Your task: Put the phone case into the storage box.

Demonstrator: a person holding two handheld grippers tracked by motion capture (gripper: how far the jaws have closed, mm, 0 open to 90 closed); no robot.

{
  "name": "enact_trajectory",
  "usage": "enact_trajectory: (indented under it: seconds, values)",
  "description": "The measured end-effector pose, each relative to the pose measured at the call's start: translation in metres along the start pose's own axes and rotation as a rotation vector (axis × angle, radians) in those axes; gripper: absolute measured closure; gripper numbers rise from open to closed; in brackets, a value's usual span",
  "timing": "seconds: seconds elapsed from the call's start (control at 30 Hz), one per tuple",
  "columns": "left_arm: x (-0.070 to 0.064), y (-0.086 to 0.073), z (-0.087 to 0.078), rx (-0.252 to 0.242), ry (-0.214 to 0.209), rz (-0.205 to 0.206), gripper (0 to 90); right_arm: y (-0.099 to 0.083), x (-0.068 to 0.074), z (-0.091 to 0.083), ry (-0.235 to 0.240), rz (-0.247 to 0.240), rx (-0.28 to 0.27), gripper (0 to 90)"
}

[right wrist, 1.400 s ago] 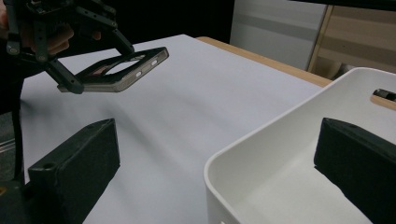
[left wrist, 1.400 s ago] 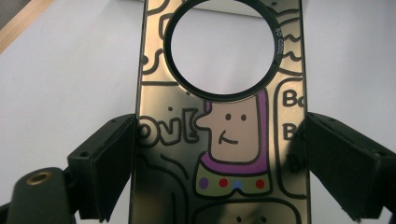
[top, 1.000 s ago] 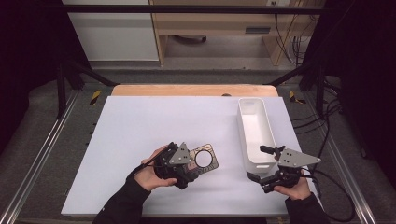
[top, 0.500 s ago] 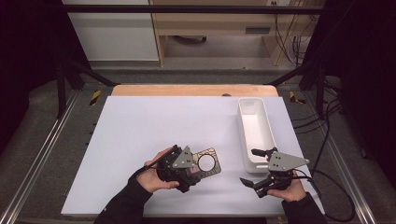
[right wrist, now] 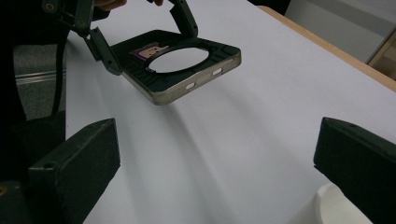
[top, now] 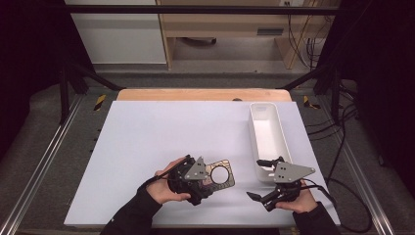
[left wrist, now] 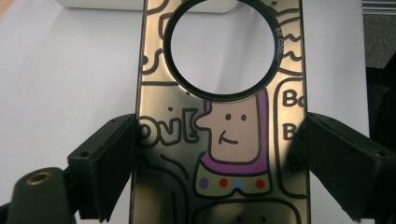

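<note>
- A white tray (top: 266,128) stands on the table (top: 147,132) at the right side, long and narrow, with its length running away from the person. As far as the high view shows, nothing lies inside it; the near end is partly hidden behind the right hand-held gripper (top: 262,179).
- The left hand-held gripper (top: 208,181) is clamped on a phone case (top: 220,176). In the left gripper view the two black jaws press against the long edges of the phone case (left wrist: 219,140), one on each side.
- The phone case is golden with a cartoon figure and a big round hole near its far end. In the right gripper view it is lifted a little above the table and tilted, and its inner side is black (right wrist: 177,60).
- The right hand-held gripper is wide apart and holds nothing. In the right gripper view its jaws stand at both sides, with bare table between them.
- The phone case is at the near middle of the table, left of the tray and well apart from the right hand-held gripper, whose jaws point toward it.
- The right hand-held gripper is just beside the near end of the tray; whether it touches it I cannot tell.
</note>
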State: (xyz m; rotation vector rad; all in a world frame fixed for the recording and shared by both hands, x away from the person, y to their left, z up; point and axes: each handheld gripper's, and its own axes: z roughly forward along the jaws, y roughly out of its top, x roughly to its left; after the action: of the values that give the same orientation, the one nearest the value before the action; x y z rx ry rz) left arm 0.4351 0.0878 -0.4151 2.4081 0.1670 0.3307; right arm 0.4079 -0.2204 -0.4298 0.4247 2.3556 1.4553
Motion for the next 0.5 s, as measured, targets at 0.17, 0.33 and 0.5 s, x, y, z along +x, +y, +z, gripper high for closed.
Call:
enact_trajectory:
  seconds: [0.17,0.33,0.5]
  values:
    - [-0.002,0.001,0.001,-0.001,-0.007,0.009,11.5,0.001,0.001,0.001,0.009,-0.011,0.01,0.9]
    - [-0.003,0.002,0.001,-0.007,-0.014,0.019,11.4,0.004,0.003,0.005,0.022,-0.035,0.03,1.0]
    - [-0.004,0.003,0.001,-0.012,-0.018,0.032,11.4,0.007,0.005,0.011,0.032,-0.069,0.059,1.3]
